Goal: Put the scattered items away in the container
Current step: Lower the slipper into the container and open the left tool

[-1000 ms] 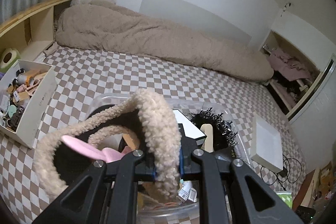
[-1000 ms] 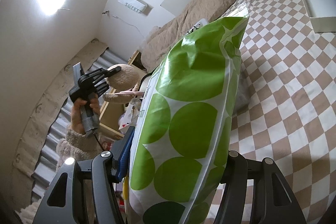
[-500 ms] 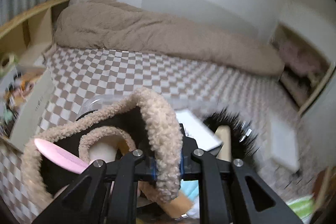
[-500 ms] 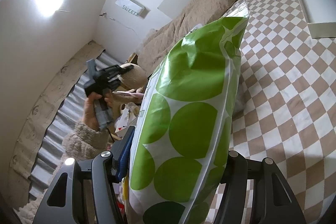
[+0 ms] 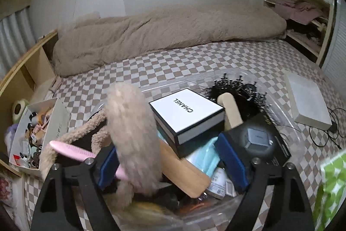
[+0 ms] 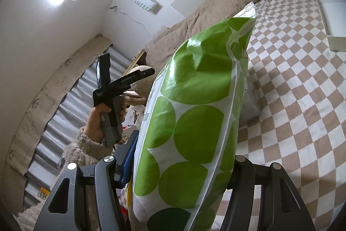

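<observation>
- While the left gripper point(image 5: 170, 157) hangs over the clear plastic container point(image 5: 279, 107) at the centre of its view, its jaws stand wide apart and grip nothing.
- The fuzzy beige headband point(image 5: 134, 133) arches between them, nearer the left blue pad; its blurred band runs from the lower centre up toward the middle of the frame. I cannot tell whether it touches that pad.
- Packed in the container are a white Chanel box point(image 5: 187, 112), a wooden-handled black brush point(image 5: 232, 109), a pink comb point(image 5: 73, 151) and a black carton point(image 5: 270, 140).
- A white organiser box point(image 5: 52, 122) of small clutter sits at the left edge on the checkered bedspread point(image 5: 173, 62); a flat white box point(image 5: 307, 103) lies at the right.
- In the right wrist view, the right gripper point(image 6: 179, 168) is clamped on a green polka-dot bag point(image 6: 194, 122).
- The bag stands nearly upright, its long axis running from the bottom centre to its sealed edge at the upper right, filling the gap between the jaws.
- The left hand point(image 6: 97, 120) grips its tool's handle in the left middle of that frame.
</observation>
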